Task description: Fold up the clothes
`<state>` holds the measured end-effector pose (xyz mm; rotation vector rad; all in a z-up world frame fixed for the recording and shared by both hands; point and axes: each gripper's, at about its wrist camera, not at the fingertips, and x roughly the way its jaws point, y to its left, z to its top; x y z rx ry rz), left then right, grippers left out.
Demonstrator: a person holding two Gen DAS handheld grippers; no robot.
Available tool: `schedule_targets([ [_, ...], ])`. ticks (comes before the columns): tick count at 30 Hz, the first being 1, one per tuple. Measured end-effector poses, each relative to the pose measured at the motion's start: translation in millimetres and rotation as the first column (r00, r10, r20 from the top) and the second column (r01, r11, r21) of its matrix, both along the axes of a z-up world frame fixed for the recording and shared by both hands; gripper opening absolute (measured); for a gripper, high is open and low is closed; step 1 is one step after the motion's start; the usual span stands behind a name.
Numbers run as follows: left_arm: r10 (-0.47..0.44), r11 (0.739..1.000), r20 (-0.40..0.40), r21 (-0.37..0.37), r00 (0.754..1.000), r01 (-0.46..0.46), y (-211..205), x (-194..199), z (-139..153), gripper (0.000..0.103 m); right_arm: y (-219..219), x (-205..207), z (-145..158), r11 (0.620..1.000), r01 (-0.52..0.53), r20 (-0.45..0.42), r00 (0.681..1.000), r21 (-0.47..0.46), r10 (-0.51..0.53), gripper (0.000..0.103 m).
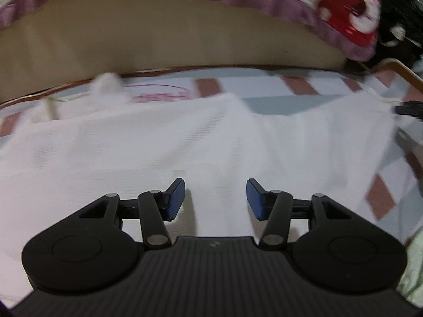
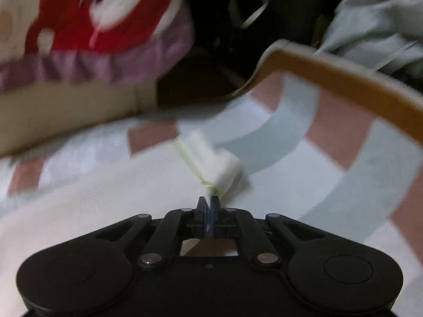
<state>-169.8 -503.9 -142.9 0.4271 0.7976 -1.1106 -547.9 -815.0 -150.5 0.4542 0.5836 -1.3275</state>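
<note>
Right wrist view: right gripper point(image 2: 208, 204) jaws pinch white garment point(image 2: 211, 162) corner.

A home bedroom: a checked pink-and-blue bedsheet point(image 2: 296, 121), a frilled cartoon-print pillow point(image 2: 87, 39), and heaped clothes point(image 2: 378, 18).

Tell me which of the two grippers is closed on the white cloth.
The right gripper: its blue pads are shut on a bunched corner of the white garment. The left gripper stands open above the fabric.

Each black hand-held gripper point(image 1: 215, 198) has blue ribbed pads point(image 1: 175, 199).
</note>
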Motion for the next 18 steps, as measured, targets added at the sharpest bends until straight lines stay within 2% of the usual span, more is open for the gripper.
schedule_targets([
  [2, 0.038, 0.999, 0.019, 0.019, 0.999, -0.038, 13.2, 12.9, 0.4, 0.05, 13.6, -7.6, 15.3, 0.997, 0.035, 0.002, 0.999, -0.074, -0.035, 0.001],
  [5, 0.088, 0.995, 0.022, 0.044, 0.996, -0.089, 32.3, 31.4, -1.1, 0.051, 32.7, -23.6, 30.7, 0.987, 0.087, 0.022, 0.996, -0.133, -0.085, 0.001],
  [9, 0.13, 0.99, -0.004, 0.058, 0.991, -0.13, 55.1, 53.7, -0.2, 0.051, 40.5, -31.2, 32.6, 0.99, 0.117, -0.01, 0.993, -0.082, -0.119, 0.001],
  [12, 0.134, 0.989, 0.039, 0.06, 0.99, -0.137, 75.0, 69.0, 13.9, 0.052, 53.5, -19.9, 40.4, 0.99, 0.096, -0.087, 0.991, -0.104, -0.105, 0.001],
  [16, 0.17, 0.981, 0.069, 0.077, 0.983, -0.175, 110.5, 93.7, 29.3, 0.052, 76.9, -3.3, 69.1, 0.991, 0.046, -0.01, 0.999, -0.128, -0.048, 0.002],
  [18, 0.191, 0.976, 0.109, 0.084, 0.976, -0.2, 126.7, 101.5, 31.9, 0.052, 93.2, 17.9, 85.7, 0.993, -0.048, 0.046, 0.998, -0.104, 0.053, 0.002],
])
